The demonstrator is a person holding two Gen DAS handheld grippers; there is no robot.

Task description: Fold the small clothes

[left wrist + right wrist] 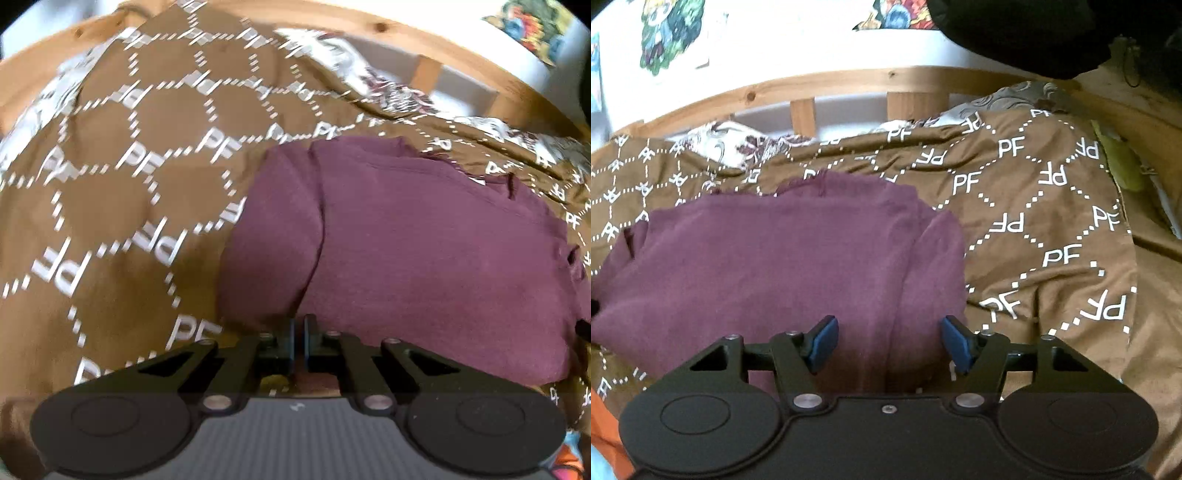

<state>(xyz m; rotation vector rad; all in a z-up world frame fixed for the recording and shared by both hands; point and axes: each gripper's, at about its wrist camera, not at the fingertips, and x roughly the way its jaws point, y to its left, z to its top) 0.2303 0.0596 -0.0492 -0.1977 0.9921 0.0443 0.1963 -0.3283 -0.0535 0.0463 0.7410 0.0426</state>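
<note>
Repeated "PF" marks blanket (1034,221); left tongs (299,325) clenched, right tongs (890,343) released.

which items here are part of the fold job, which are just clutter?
Job:
maroon garment
left gripper, shut at its near edge
right gripper, open over it

Lying about:
brown PF blanket
wooden bed rail
green item

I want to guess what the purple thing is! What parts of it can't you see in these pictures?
- Near edge of the purple garment: both views, hidden under the gripper bodies.
- Whether the left gripper, jaws nearly together, pinches cloth: left view, too blurred.
- Its far left side: right view, cut off by the frame edge.
- Sleeves or neckline: folded under, neither view shows them.
- The right gripper hangs open above it.
</note>
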